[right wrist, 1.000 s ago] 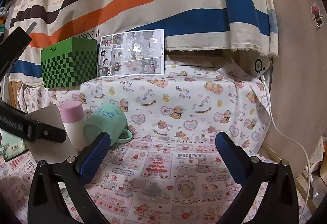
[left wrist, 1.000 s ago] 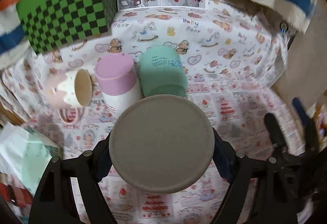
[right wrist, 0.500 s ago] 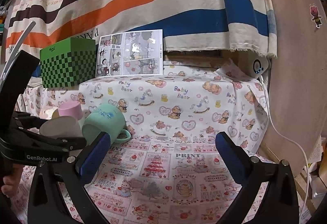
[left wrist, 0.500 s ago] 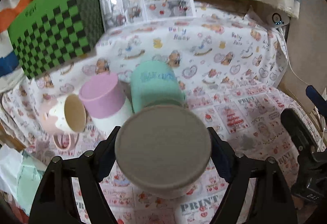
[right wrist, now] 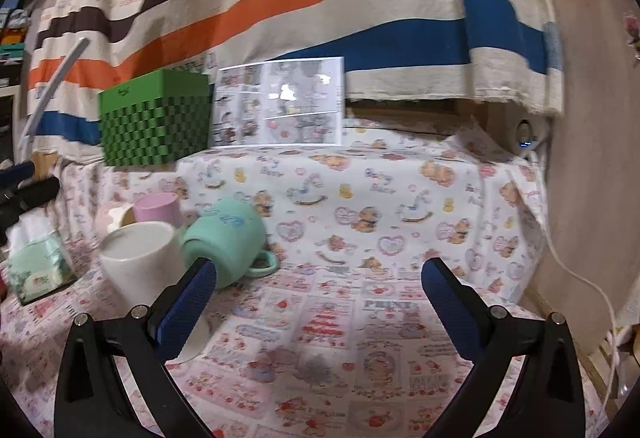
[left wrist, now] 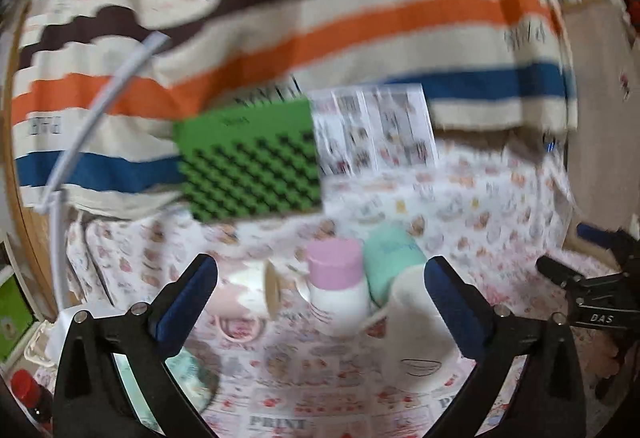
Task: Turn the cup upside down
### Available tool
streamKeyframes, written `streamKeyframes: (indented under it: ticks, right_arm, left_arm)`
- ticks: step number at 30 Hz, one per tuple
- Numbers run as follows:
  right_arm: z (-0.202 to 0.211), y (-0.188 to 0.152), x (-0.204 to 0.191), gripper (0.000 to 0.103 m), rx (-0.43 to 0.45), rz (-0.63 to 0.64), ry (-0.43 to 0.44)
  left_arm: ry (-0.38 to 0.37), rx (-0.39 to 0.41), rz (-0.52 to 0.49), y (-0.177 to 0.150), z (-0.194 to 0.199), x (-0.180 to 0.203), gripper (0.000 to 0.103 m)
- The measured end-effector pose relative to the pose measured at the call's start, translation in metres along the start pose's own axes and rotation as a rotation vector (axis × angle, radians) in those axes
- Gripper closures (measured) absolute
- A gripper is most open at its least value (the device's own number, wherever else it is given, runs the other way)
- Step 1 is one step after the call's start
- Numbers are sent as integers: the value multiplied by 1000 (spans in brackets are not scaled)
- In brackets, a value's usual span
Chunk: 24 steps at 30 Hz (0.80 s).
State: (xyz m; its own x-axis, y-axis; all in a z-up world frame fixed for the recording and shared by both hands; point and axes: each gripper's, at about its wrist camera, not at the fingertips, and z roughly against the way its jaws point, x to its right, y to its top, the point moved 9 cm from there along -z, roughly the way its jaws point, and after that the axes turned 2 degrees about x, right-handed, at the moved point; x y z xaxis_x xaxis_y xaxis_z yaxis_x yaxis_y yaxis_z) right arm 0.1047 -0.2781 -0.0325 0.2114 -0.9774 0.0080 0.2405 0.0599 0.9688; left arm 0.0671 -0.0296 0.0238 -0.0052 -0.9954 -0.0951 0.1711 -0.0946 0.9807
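A white cup (left wrist: 416, 322) stands upside down on the patterned cloth, base up, just left of my left gripper's right finger; it also shows in the right wrist view (right wrist: 140, 258). My left gripper (left wrist: 320, 294) is open and empty, its jaws wide apart, drawn back from the cup. My right gripper (right wrist: 320, 298) is open and empty above the cloth, to the right of the cups.
A pink-topped cup (left wrist: 338, 284), a mint mug (left wrist: 390, 258) and a tipped pink-and-cream mug (left wrist: 256, 294) stand close behind the white cup. A green checkered box (right wrist: 156, 122) and a picture sheet (right wrist: 280, 102) sit at the back. A tissue pack (right wrist: 38, 270) lies left.
My left gripper let go of the white cup, opened wide and drew back and up. The cup now stands upside down on the cloth. The right gripper shifted slightly.
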Motion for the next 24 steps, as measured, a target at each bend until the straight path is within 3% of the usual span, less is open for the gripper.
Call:
streamKeyframes:
  ticks: [5,11,24]
  right_arm:
    - [8,-3,-15,0,0,18,34]
    - [15,-5,-31,0,1,31,65]
    - [14,-4,-28,0,0,21,66]
  left_arm:
    - [-19,-19,72,-22,8,-21,0]
    - [8,-16,66,-47,8,-20,0]
    - [54,-99,106,-60,-6,-29,0]
